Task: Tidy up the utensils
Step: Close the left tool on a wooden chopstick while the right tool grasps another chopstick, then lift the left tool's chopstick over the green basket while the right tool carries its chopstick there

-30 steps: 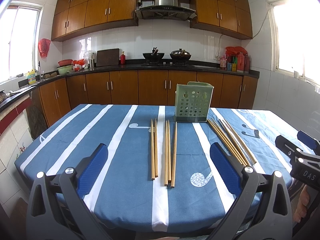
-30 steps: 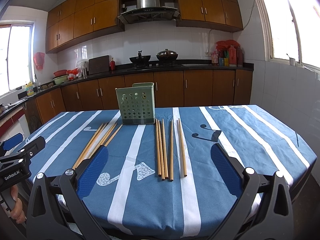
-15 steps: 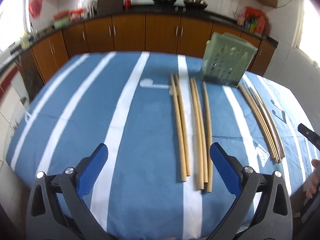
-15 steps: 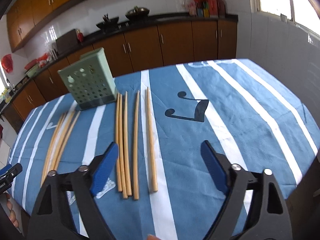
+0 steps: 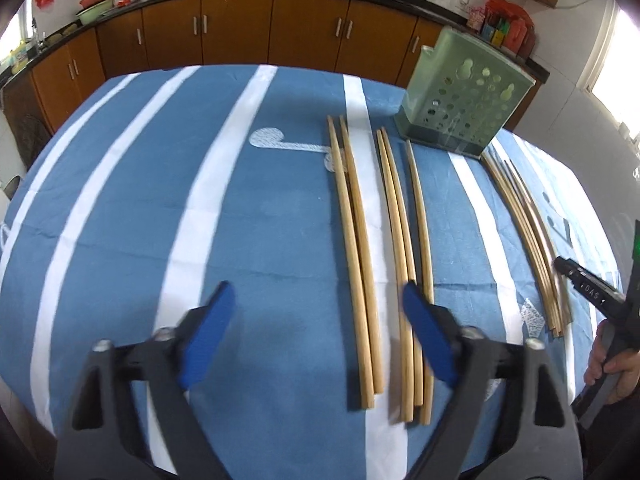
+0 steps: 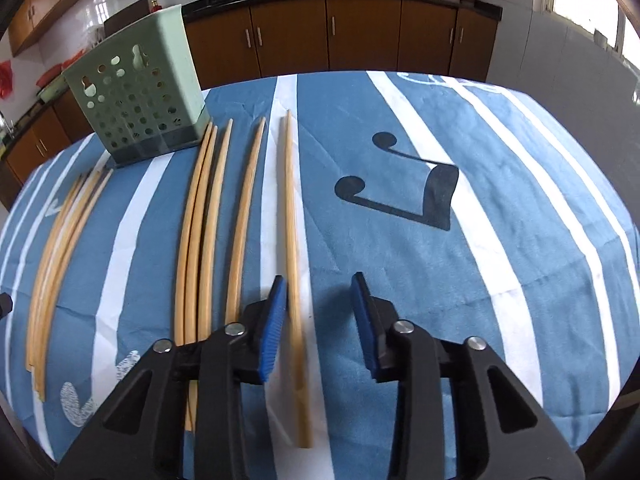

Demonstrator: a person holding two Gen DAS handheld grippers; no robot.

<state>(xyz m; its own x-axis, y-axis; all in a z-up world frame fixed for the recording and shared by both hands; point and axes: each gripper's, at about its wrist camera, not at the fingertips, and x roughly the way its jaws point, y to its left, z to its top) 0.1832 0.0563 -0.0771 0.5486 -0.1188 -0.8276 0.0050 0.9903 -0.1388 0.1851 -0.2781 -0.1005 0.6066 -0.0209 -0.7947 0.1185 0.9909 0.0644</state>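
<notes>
Several wooden chopsticks lie lengthwise on the blue striped tablecloth (image 5: 248,220) in front of a green perforated holder (image 5: 464,96) (image 6: 136,100). My left gripper (image 5: 318,336) hangs over their near ends, jaws closing. A pair of chopsticks (image 5: 358,264) shows between its fingers, untouched, and its right pad overlaps a further three (image 5: 404,240). My right gripper (image 6: 320,328) is closing around the single rightmost chopstick (image 6: 292,240), which lies near the left pad (image 6: 274,328); the pads do not press on it.
Another bundle of chopsticks (image 5: 532,240) (image 6: 60,260) lies at the far side of the holder. A hand (image 5: 612,364) with the right gripper shows at the left view's right edge. Brown cabinets (image 6: 360,40) and a counter stand behind the table.
Both grippers have tipped downward and come closer to the chopsticks on the table. Both jaws have narrowed, the right far more than the left.
</notes>
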